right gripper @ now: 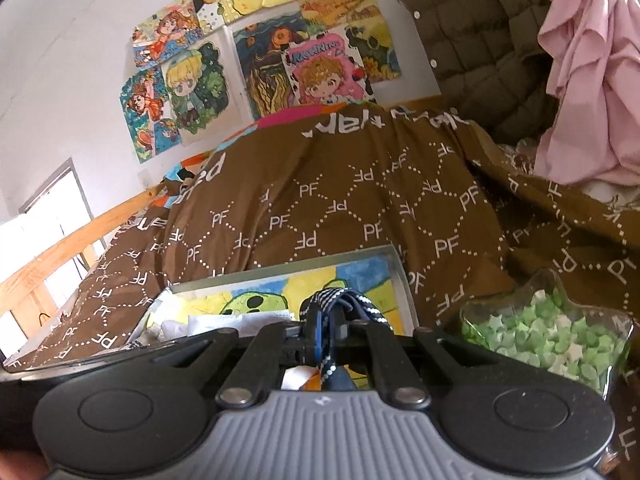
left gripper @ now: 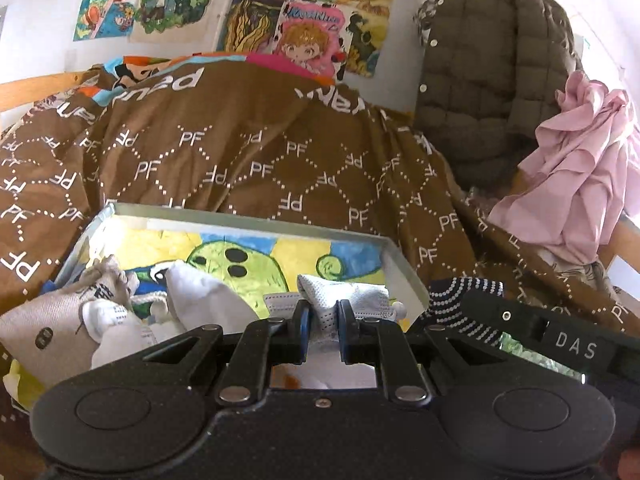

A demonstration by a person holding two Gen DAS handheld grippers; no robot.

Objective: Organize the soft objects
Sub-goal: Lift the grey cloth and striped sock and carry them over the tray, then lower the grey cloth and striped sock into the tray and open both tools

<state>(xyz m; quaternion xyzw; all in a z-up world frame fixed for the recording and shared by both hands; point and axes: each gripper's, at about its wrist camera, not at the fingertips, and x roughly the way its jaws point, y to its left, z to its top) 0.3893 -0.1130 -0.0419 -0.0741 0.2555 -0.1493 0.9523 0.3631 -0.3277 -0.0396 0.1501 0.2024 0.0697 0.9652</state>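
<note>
- Jaws of left gripper (left gripper: 323, 316) pinched narrow on a white mesh sock (left gripper: 344, 294), cloth bunched between the blue pads
- Jaws of right gripper (right gripper: 333, 330) fully closed on a navy sock with white dots (right gripper: 326, 300), a loop standing above the fingertips and the rest hanging below
- Same navy sock seen from the left wrist, just right of the tray's near corner
- Both socks held over a shallow metal tray (left gripper: 404, 270) lined with a green cartoon drawing on yellow and blue
- Inside the tray's left part: a beige sock (left gripper: 52, 320), a plain white sock (left gripper: 204, 292) and more white pieces, lying loosely, touching
- Tray resting on a brown bedspread printed with PF (left gripper: 256, 160)
- Beside the tray on the right: a clear star-shaped dish of green paper stars (right gripper: 548, 336)
- Behind: an olive quilted jacket (left gripper: 492, 64), a pink garment (left gripper: 584, 168), anime drawings (left gripper: 308, 36) on the wall
</note>
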